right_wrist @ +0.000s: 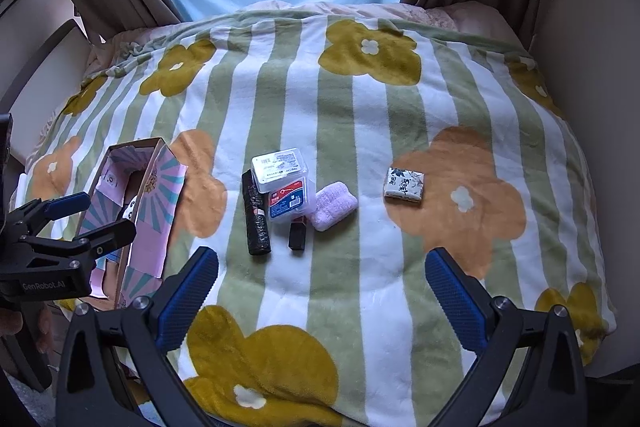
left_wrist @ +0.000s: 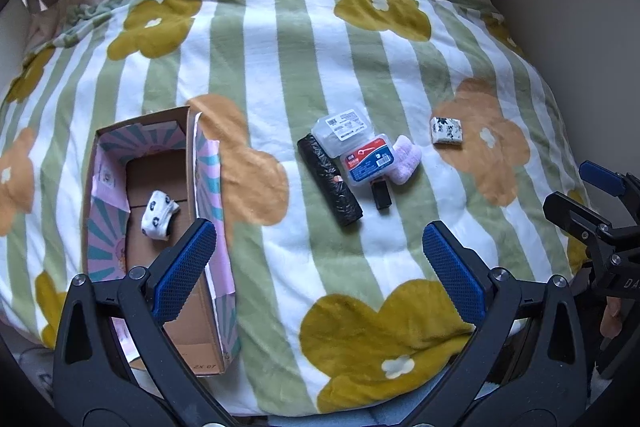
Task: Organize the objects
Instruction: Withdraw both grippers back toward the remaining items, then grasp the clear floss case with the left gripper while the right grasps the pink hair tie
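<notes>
Hovering over the green-striped flowered blanket (left_wrist: 320, 67), both tools are held empty with jaws spread wide: left gripper (left_wrist: 319, 259), right gripper (right_wrist: 322, 285); nothing is touched by either. A white sock with dark spots (left_wrist: 159, 214) is seen lying inside the open cardboard box with pink-and-teal lining (left_wrist: 107, 163), at the left; clustered mid-blanket, touching or just beside each other: black rolled bag (left_wrist: 330, 181), two clear plastic cases (left_wrist: 358, 147), pink folded sock (left_wrist: 406, 159), small black block (left_wrist: 381, 195); a white patterned tissue pack (left_wrist: 447, 131) is set well apart, right.
</notes>
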Available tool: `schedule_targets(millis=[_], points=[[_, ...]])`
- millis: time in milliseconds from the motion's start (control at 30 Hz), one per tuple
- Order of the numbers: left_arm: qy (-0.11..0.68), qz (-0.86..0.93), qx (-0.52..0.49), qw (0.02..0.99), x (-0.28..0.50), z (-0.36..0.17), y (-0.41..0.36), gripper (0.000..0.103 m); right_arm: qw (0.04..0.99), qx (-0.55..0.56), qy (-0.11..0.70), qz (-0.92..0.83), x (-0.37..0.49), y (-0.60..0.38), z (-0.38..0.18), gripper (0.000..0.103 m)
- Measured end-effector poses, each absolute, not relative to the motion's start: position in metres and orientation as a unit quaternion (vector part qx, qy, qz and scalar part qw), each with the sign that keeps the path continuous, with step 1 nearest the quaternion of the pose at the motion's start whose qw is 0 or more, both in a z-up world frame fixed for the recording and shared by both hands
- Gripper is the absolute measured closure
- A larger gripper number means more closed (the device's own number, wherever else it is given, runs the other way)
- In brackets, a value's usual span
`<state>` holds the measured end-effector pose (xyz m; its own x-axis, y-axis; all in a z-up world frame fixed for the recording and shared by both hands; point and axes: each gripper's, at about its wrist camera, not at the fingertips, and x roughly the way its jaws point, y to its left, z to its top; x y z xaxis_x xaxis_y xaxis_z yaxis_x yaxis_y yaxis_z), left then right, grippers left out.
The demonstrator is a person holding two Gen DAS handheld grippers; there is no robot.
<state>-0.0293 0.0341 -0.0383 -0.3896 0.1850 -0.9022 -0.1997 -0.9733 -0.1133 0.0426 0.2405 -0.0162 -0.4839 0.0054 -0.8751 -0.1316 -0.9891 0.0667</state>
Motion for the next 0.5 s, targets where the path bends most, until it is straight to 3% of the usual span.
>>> schedule_targets(millis=[233,500], points=[[0.044,0.820,-0.553,0.138,-0.062,-0.054,0.051,0.000,0.038,-0.511,0.050,0.857,0.030,0.251,-0.031,0.000],[0.095,0.793,-0.579,0.164,-0.120,-0.107,0.077,0.000,0.020,-0.518,0.021,0.855,0.001,0.267,-0.079,0.000]])
